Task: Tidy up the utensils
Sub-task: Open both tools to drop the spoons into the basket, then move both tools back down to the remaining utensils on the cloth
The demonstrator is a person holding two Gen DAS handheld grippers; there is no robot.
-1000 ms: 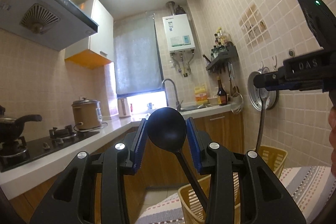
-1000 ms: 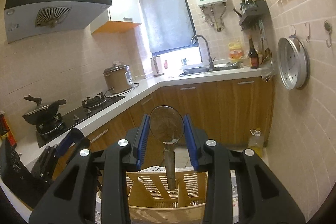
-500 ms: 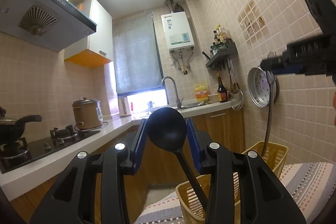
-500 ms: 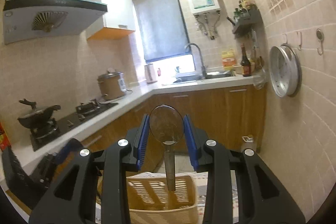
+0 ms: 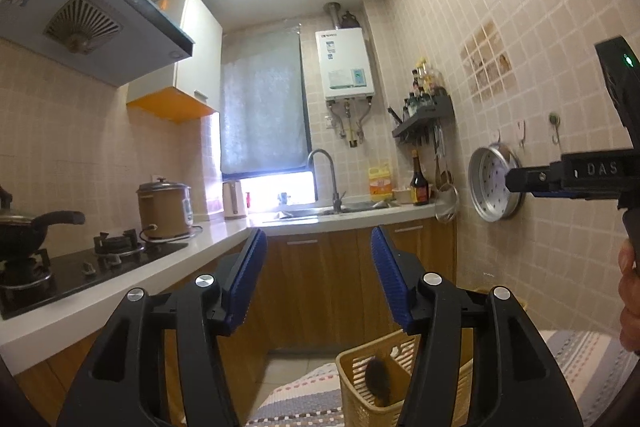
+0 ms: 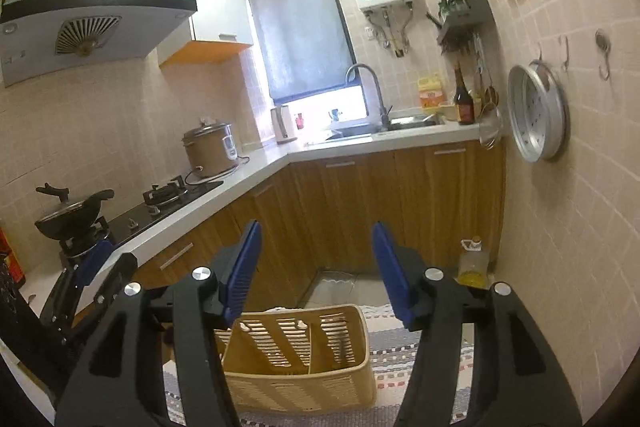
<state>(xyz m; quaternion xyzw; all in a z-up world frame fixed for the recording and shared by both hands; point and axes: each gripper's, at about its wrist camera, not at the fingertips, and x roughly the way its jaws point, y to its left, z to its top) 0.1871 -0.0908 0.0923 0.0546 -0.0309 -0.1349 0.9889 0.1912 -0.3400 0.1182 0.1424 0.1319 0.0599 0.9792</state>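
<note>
My left gripper (image 5: pixel 318 269) points level, its jaws opening with nothing between the blue pads. Below it a yellow slotted basket (image 5: pixel 356 393) stands on a striped cloth (image 5: pixel 304 399), and the black ladle (image 5: pixel 378 379) lies inside it, bowl up. My right gripper (image 6: pixel 316 267) is also opening with nothing between its fingers, above the same basket (image 6: pixel 296 359). The metal skimmer is not visible in either view. The right gripper (image 5: pixel 560 179) shows at the right edge of the left wrist view, with a hand (image 5: pixel 628 287) below it.
An L-shaped counter (image 6: pixel 256 171) runs left and back with a gas hob (image 6: pixel 168 199), a black wok (image 6: pixel 72 219), a rice cooker (image 6: pixel 210 151) and a sink (image 6: pixel 372 129). A steamer tray (image 6: pixel 538 119) hangs on the right wall. An oil bottle (image 6: pixel 472 263) stands on the floor.
Both grippers have opened. The black ladle dropped from the left jaws into the basket, and the skimmer left the right jaws. The left gripper rose a little.
</note>
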